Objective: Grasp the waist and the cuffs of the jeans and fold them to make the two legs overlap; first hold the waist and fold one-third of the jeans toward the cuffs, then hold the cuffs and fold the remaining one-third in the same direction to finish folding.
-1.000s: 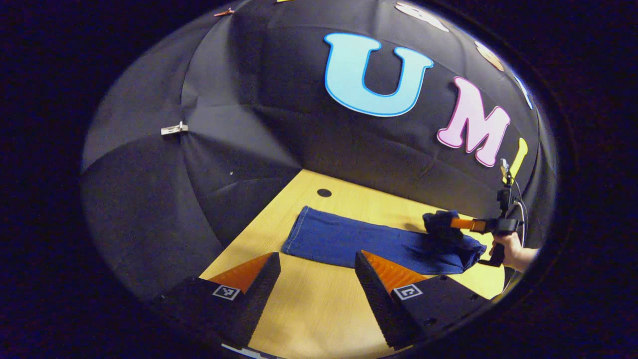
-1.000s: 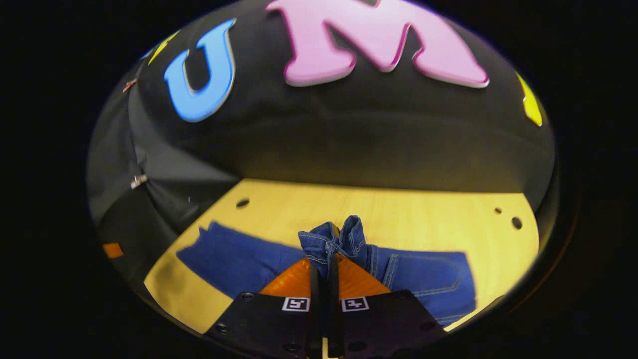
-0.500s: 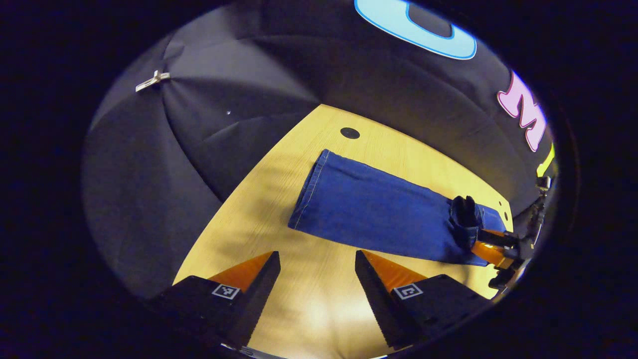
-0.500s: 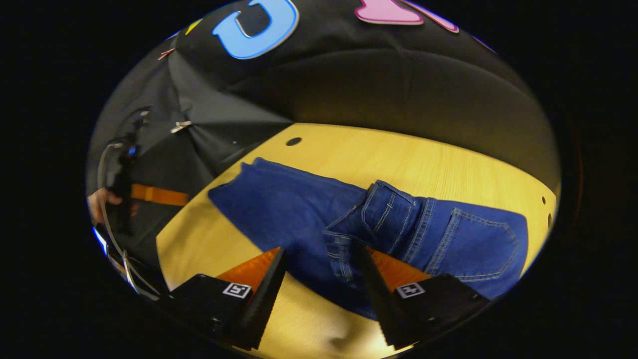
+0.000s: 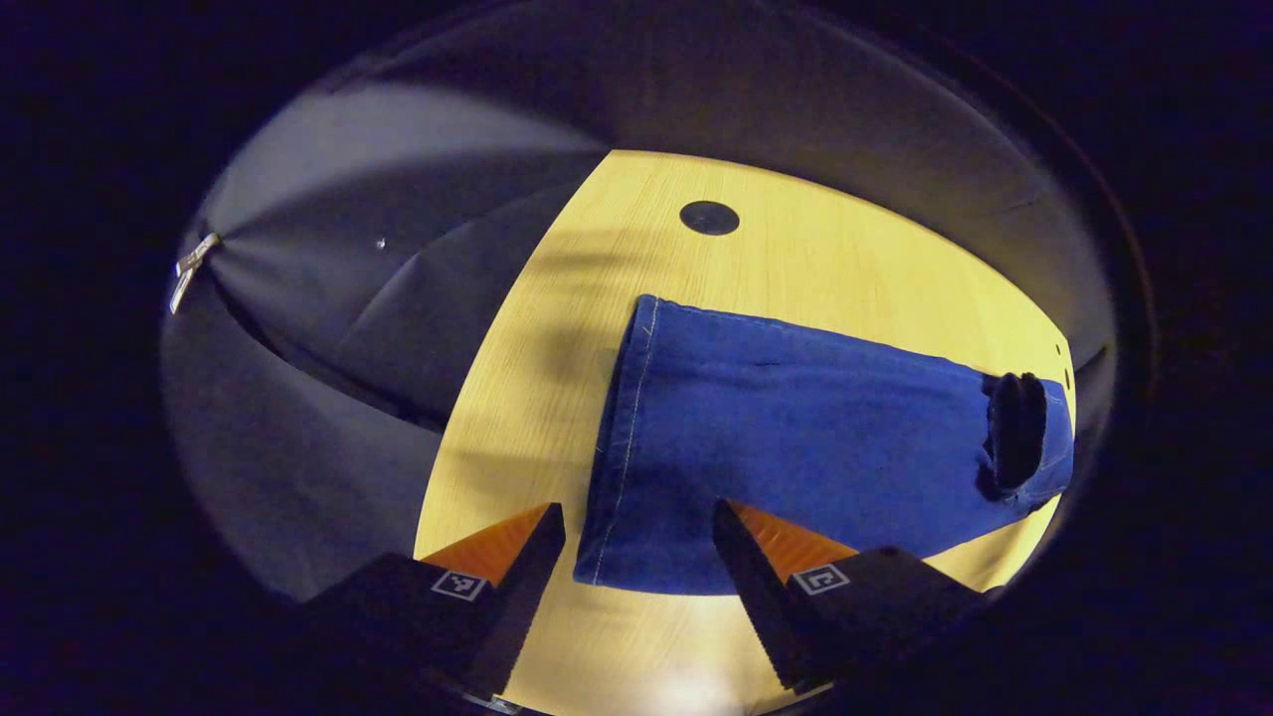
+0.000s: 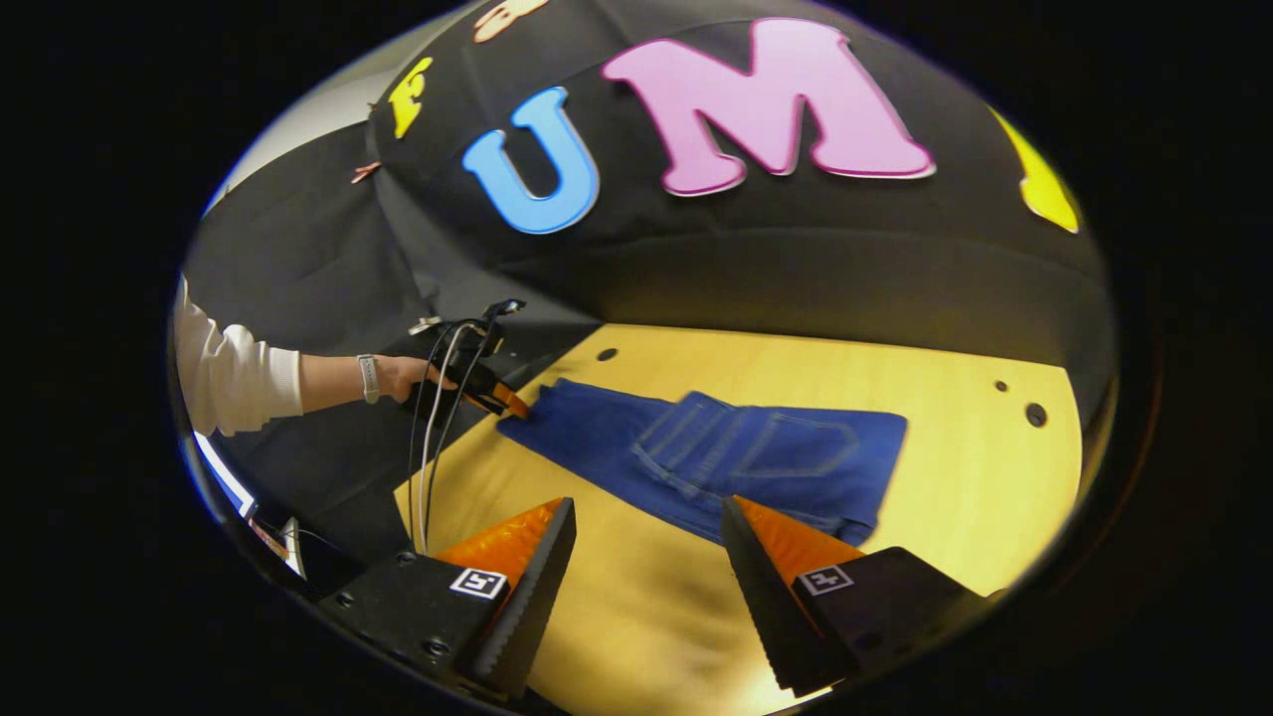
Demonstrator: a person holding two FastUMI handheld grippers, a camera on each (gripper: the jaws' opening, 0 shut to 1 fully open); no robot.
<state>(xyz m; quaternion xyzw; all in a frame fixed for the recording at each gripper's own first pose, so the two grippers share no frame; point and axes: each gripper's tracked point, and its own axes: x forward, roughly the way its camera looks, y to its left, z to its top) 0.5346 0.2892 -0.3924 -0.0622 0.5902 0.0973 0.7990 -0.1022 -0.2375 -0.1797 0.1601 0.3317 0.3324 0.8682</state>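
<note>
The step in hand looks like the last fold: the waist third of the jeans (image 6: 716, 457) already lies turned over onto the legs, pocket side up, so the cuffs (image 5: 622, 438) are what must be taken next. To do it well, the left gripper (image 5: 636, 557) should come down with one finger under the hem and one over it, catching both leg layers together, then lift only enough to clear the cloth and carry the cuffs over the folded waist so the edges line up and no crease is dragged along.

The left gripper's fingers are spread wide, and the near corner of the cuff hem lies between them in the left gripper view; whether they touch the denim I cannot tell. In the right gripper view that same gripper, held by a hand (image 6: 398, 378) in a pale sleeve, sits at the cuff end by the left edge of the bench (image 6: 975, 477).

The right gripper (image 6: 646, 567) hangs above the bench's near edge, fingers spread and holding nothing, well apart from the jeans.
</note>
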